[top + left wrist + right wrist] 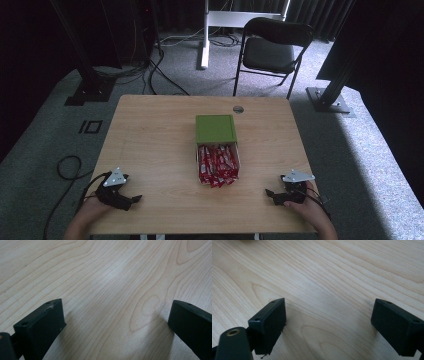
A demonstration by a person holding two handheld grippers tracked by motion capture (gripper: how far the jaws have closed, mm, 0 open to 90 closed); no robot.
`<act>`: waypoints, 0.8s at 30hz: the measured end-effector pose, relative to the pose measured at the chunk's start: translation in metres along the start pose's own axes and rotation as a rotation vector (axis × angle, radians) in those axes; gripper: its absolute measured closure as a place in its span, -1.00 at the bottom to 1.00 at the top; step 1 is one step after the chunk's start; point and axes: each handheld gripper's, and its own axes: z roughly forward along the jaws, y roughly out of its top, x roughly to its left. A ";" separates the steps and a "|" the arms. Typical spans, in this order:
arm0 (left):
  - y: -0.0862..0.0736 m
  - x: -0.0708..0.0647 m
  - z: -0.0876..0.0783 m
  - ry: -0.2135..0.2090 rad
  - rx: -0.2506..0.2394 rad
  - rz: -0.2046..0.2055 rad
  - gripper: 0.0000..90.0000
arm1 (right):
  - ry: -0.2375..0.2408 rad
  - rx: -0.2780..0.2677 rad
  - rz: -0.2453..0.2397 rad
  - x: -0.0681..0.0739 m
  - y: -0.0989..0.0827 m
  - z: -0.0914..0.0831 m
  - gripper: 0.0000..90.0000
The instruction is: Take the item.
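An open white box (pixel 218 164) full of several red snack packets (pixel 217 162) lies in the middle of the wooden table (pixel 150 145). Its green lid (pixel 215 128) sits just beyond it, overlapping the far end. My left gripper (pixel 131 201) rests near the front left edge, held by a hand, jaws wide apart over bare wood (pixel 112 290). My right gripper (pixel 271 194) rests near the front right edge, also in a hand, jaws wide apart with nothing between them over bare wood (pixel 329 290). Both point inward toward the table's centre.
A small round grommet (pixel 238 109) sits at the table's far edge. Beyond the table stand a black folding chair (pixel 272 50), a white desk leg (pixel 204 35) and black frame posts (pixel 330 90). Cables (pixel 67 167) lie on the grey carpet at left.
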 end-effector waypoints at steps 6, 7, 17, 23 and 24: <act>0.000 0.000 0.000 0.000 0.000 0.000 -0.97 | 0.000 0.000 0.001 0.000 0.000 0.000 -0.72; 0.000 0.000 0.000 0.000 0.000 0.000 -0.97 | 0.000 0.000 0.000 0.000 0.000 0.000 -0.72; 0.000 0.000 0.000 0.000 0.000 0.000 -0.97 | 0.001 0.000 0.000 0.000 0.000 0.000 -0.72; 0.000 0.000 0.000 0.000 -0.001 0.000 -0.97 | -0.006 -0.001 -0.001 0.001 0.000 0.000 -0.72; 0.000 0.000 0.000 0.000 0.000 0.000 -0.97 | -0.013 -0.002 0.008 0.002 0.001 0.001 -0.72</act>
